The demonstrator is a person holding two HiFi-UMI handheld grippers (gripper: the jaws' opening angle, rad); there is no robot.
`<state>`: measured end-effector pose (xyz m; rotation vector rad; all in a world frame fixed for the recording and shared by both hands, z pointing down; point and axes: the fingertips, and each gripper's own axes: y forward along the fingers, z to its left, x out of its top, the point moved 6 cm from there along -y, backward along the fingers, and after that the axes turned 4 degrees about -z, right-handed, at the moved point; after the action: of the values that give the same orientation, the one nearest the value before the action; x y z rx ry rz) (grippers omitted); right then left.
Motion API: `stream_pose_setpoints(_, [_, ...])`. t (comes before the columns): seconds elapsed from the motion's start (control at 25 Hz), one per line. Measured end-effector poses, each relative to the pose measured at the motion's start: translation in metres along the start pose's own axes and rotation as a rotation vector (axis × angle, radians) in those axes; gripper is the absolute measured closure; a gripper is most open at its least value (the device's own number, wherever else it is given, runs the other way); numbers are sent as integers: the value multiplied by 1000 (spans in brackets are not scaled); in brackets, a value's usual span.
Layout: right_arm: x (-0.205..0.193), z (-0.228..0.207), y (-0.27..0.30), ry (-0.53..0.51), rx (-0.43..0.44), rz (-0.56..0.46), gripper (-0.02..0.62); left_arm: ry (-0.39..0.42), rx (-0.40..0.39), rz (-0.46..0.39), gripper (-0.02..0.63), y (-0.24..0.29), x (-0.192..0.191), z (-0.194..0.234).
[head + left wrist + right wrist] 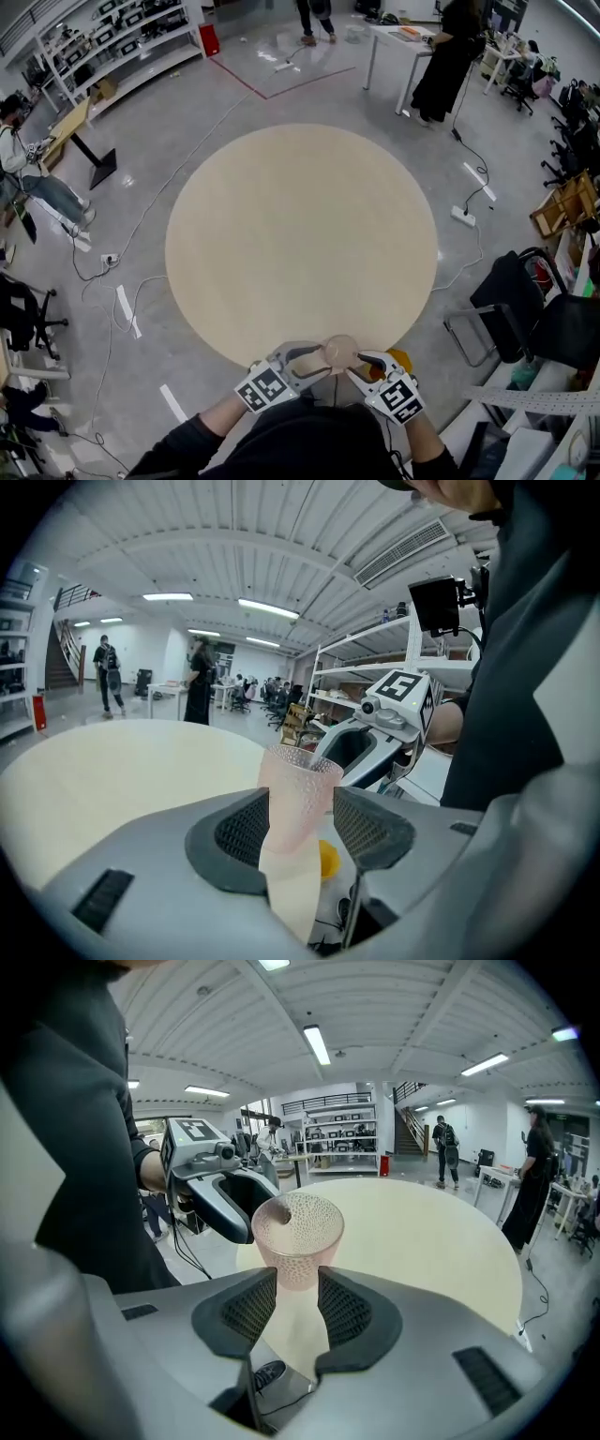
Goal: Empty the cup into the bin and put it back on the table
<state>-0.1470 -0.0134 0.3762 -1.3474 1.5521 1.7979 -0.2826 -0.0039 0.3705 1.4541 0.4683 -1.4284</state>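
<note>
As I look down from my head, the cup (339, 352) is at the near edge of the round tabletop (300, 234), with my left gripper (317, 362) and right gripper (361, 367) meeting at it from either side. Along my left gripper (300, 825), the jaws stand wide around the pink dimpled cup (298, 794), with a gap showing beside one pad. Along my right gripper (298, 1302), both pads press on the narrow base of the cup (298, 1237).

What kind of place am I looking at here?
Probably an open-plan lab or workshop hall: storage shelving, desks with office chairs, and power strips lying on a polished floor.
</note>
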Motion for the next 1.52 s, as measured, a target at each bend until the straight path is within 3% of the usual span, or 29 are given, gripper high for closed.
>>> stream_pose_setpoints(0.16, [8, 0, 35, -25, 24, 30, 448, 16, 44, -19, 377, -19, -12, 22])
stream_pose_setpoints(0.36, [11, -9, 74, -109, 48, 97, 448, 52, 138, 15, 379, -26, -33, 44])
stream_pose_setpoints(0.72, [17, -21, 137, -258, 62, 180, 448, 9, 312, 56, 379, -36, -65, 84])
stream_pose_setpoints(0.88, [17, -29, 154, -282, 83, 205, 448, -16, 380, 112, 379, -30, -76, 97])
stream_pose_setpoints(1.52, [-6, -33, 177, -232, 125, 238, 448, -45, 456, 229, 378, -14, -105, 106])
